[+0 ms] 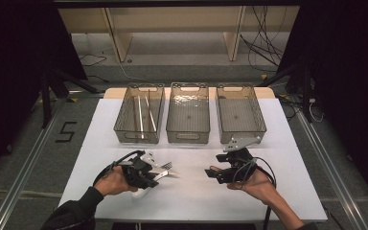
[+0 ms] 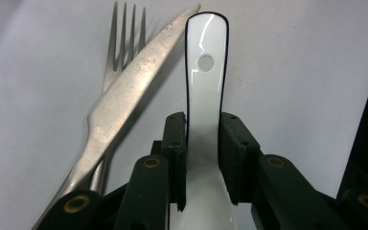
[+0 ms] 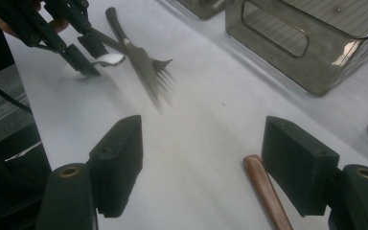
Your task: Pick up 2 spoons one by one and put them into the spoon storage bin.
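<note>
A white ceramic spoon (image 2: 206, 57) has its handle clamped between the jaws of my left gripper (image 2: 203, 122), which is shut on it. Its bowl (image 1: 140, 193) shows under the left hand, low over the table. Just left of the spoon lie a steel knife (image 2: 124, 91) and a fork (image 2: 122, 33), crossed over each other (image 1: 166, 166). My right gripper (image 3: 201, 139) stands open over the white table, with a brown wooden handle (image 3: 266, 191) lying between its jaws, close to the right one. From the right gripper view, the left gripper (image 3: 84, 60) and the spoon (image 3: 108, 59) are seen farther off.
Three smoky clear bins stand in a row at the back of the table: the left bin (image 1: 124, 130) holds pale sticks (image 1: 139, 112), while the middle bin (image 1: 188, 138) and the right bin (image 1: 243, 132) look bare inside. White tabletop (image 1: 191, 196) lies between the hands.
</note>
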### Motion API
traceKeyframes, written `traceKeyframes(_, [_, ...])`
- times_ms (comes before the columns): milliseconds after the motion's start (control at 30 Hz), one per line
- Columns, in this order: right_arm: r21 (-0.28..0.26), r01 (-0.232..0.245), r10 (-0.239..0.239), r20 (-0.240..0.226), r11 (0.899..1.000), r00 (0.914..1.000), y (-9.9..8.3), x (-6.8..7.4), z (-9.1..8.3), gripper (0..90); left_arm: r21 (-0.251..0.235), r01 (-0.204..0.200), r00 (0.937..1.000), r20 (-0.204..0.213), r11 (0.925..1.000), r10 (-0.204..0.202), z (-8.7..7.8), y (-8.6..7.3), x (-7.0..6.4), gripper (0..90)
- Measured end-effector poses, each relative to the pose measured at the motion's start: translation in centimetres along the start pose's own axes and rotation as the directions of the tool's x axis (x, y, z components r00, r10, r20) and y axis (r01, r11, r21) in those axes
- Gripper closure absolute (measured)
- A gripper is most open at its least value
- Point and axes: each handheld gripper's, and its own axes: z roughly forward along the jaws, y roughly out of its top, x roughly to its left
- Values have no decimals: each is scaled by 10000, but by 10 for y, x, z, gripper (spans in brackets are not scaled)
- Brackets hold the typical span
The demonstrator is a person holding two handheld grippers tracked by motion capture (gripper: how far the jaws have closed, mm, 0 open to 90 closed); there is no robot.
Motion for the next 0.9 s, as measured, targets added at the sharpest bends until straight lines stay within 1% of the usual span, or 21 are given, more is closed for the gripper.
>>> traceKeyframes(100, [12,-22,22,-11,10000,10000,0,0,0,317,-196,123,9999,-8,9997,-123,-3,0,1,734])
traceKeyframes(167, [4,-12,12,-2,10000,10000,0,0,0,317,-337,134,9999,-99,9993,-137,-6,0,2,734])
traceKeyframes(233, [18,-24,24,-7,10000,10000,0,0,0,317,-484,244,9997,-41,9985,-246,-9,0,3,734])
traceKeyframes(333, [7,-21,21,-6,10000,10000,0,0,0,317,-698,411,9991,-13,9967,-413,-12,1,4,734])
traceKeyframes(533, [18,-58,58,-3,10000,10000,0,-1,0,317,-1105,558,9984,-25,9923,-564,-22,7,5,735])
traceKeyframes(733, [-16,-80,80,7,10000,10000,0,-1,-1,317,-1751,986,9950,5,9796,-1001,-31,15,9,735])
traceKeyframes(833, [-49,-94,94,40,9999,9999,0,-1,-1,317,-1948,1092,9938,14,9748,-1111,-36,19,12,735])
traceKeyframes(867, [-43,-91,92,37,9999,10000,0,-1,-1,317,-2068,1202,9924,-8,9710,-1231,-37,20,13,735])
traceKeyframes(900, [-42,-91,91,37,10000,10000,0,-1,-1,317,-2106,1194,9924,-29,9703,-1228,-38,21,15,735])
